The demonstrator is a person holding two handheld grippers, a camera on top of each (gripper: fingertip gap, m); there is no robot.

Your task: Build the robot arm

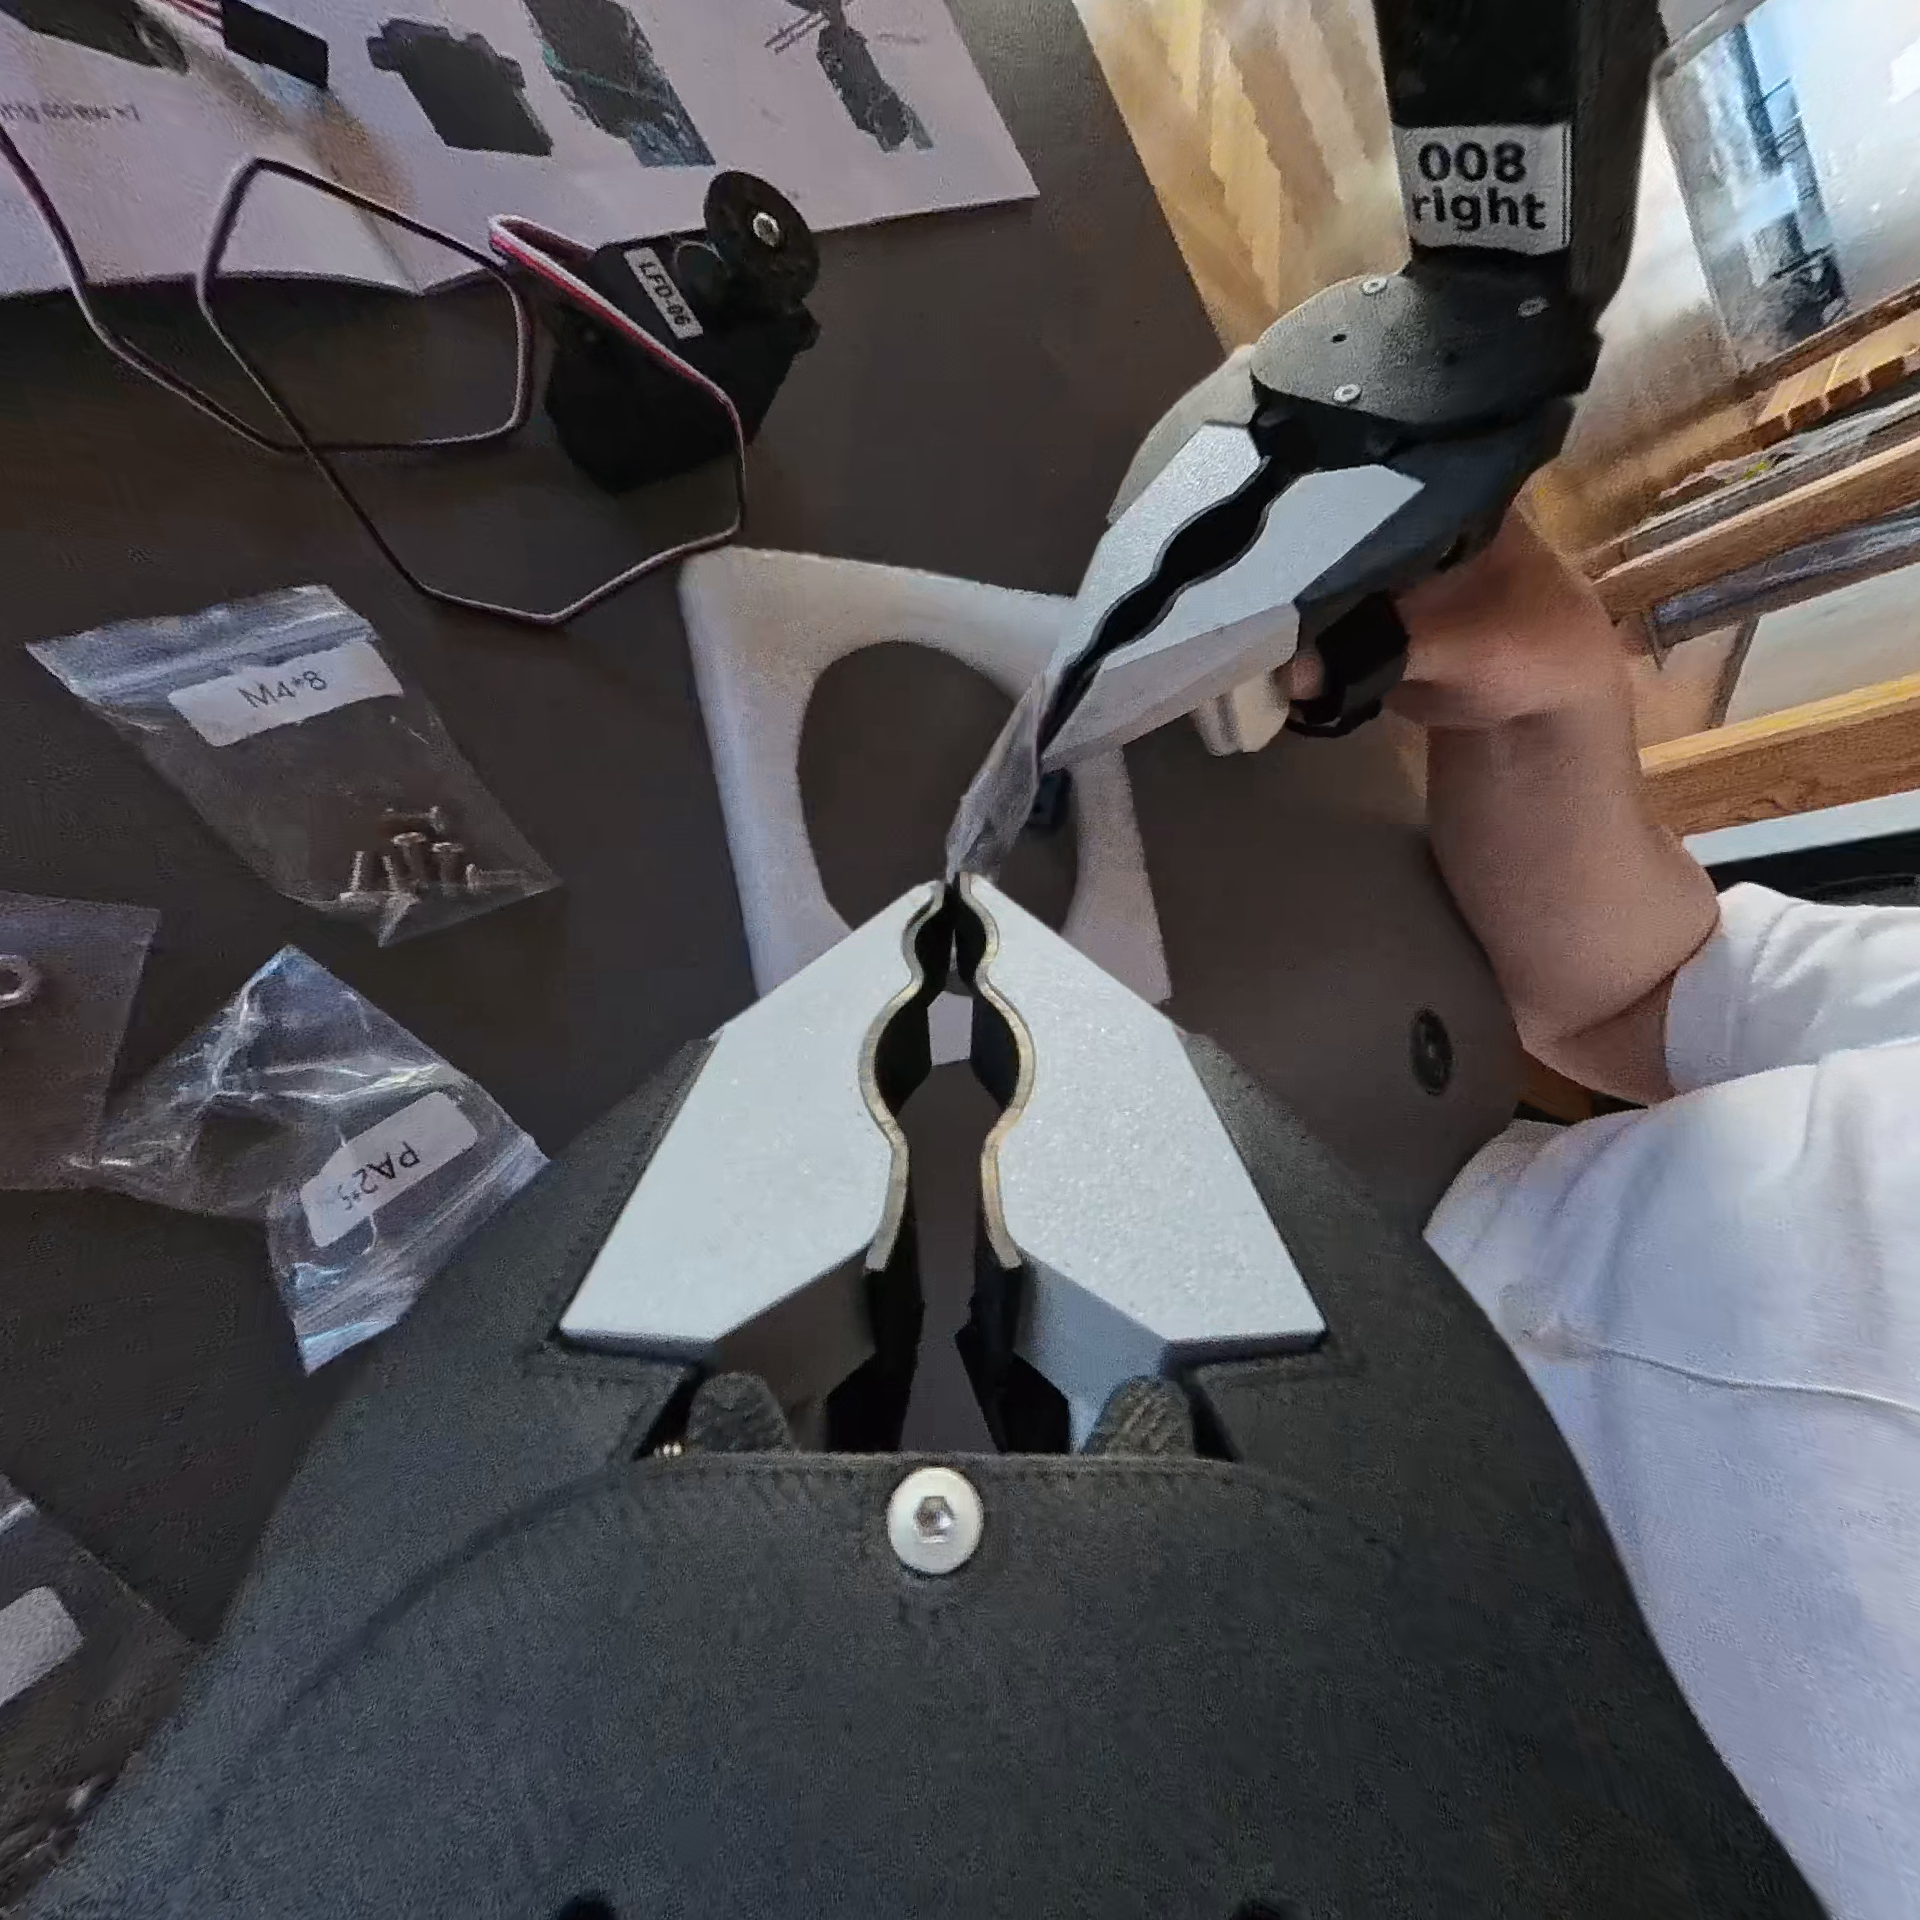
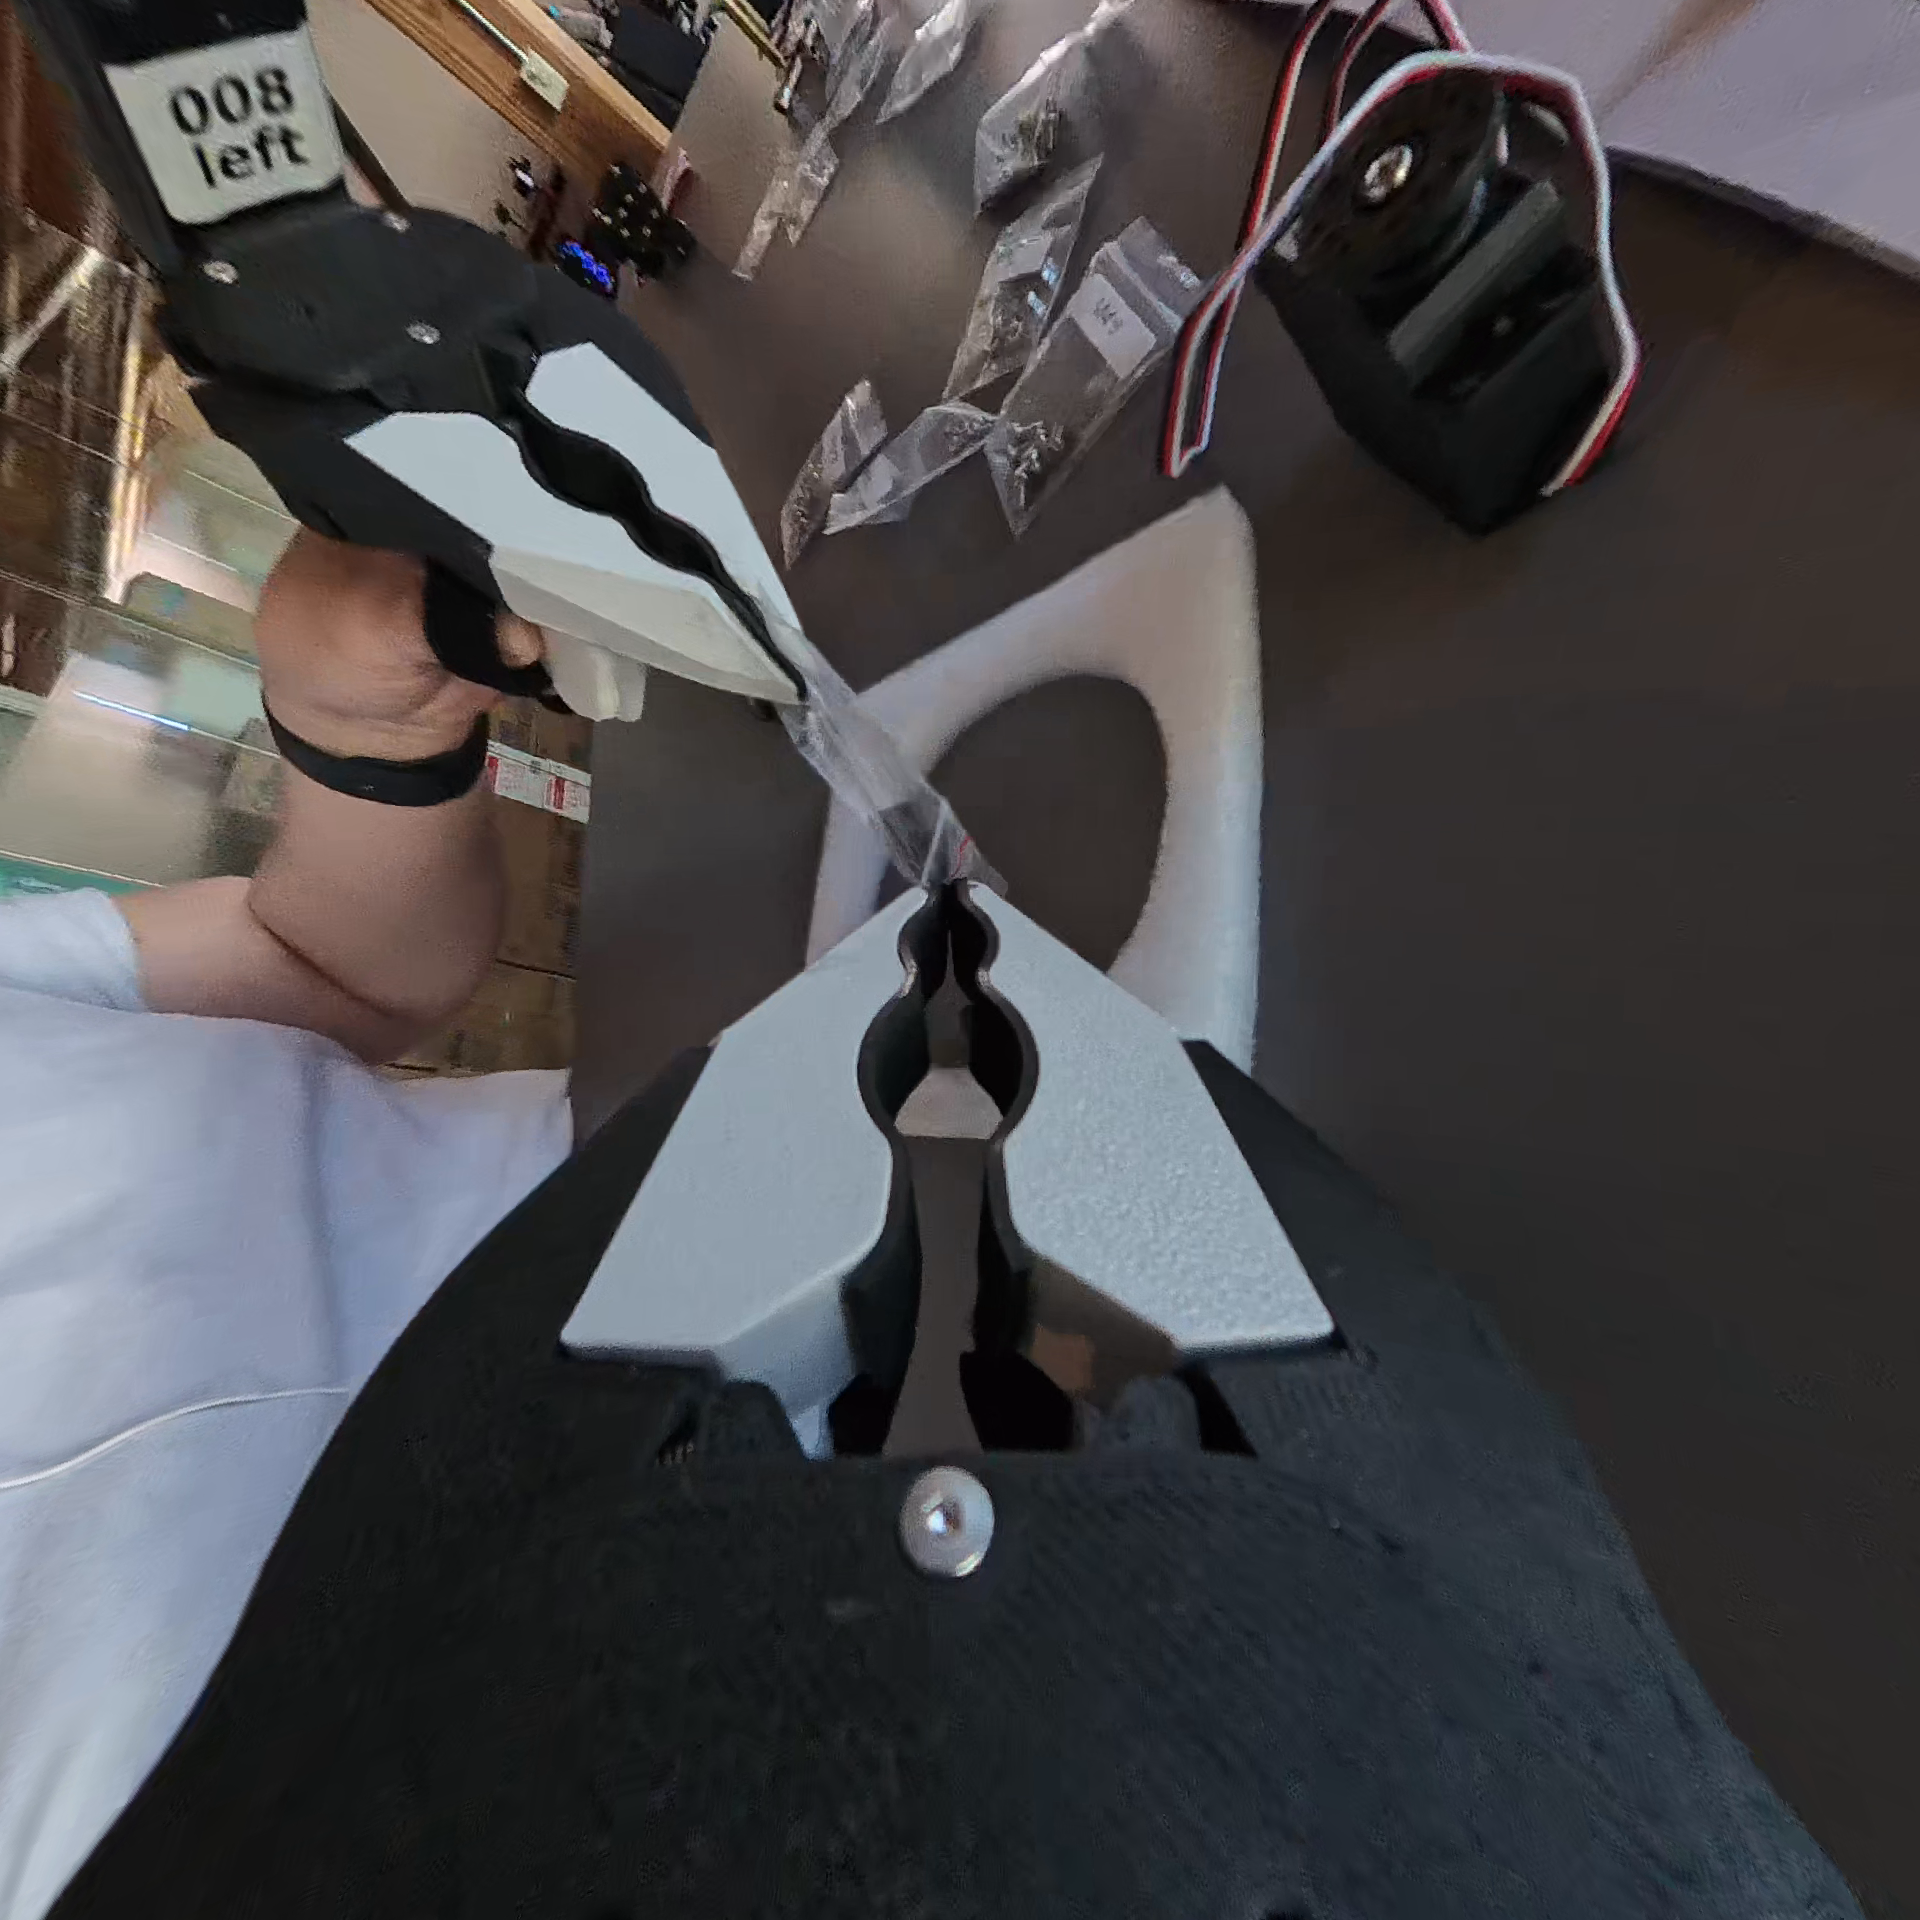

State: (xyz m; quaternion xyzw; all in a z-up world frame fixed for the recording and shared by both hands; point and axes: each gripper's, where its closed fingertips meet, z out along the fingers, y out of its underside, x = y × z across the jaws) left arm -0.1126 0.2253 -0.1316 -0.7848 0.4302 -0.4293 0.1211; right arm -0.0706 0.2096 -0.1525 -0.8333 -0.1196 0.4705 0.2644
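Both grippers pinch 1 small clear plastic bag (image 2: 868,774), stretched between their tips above the table. The left gripper (image 1: 951,896) has its 2 fingers closed together on one end of the bag; the right gripper (image 2: 948,891) has its 2 fingers closed on the other end. In the left wrist view the bag looks grey and crumpled; something dark sits inside it, too small to identify.

Directly below the bag lies 1 white foam frame (image 1: 748,665) with a rounded opening, partly covered by both grippers. It rests on a dark table (image 1: 935,364).

Farther out stands 1 black servo motor (image 1: 665,374) with a round horn on top and 1 looping 3-colour wire (image 1: 364,312). Labelled zip bags of screws (image 1: 301,758) lie to the left: 3 are clear in the left wrist view, with 2 more cut off at the frame edge; the right wrist view shows a larger cluster too blurred to count. 1 printed sheet (image 1: 520,104) with pictures of parts runs off the top edge.

A person's bare forearms and white shirt (image 1: 1714,1351) fill the near side.
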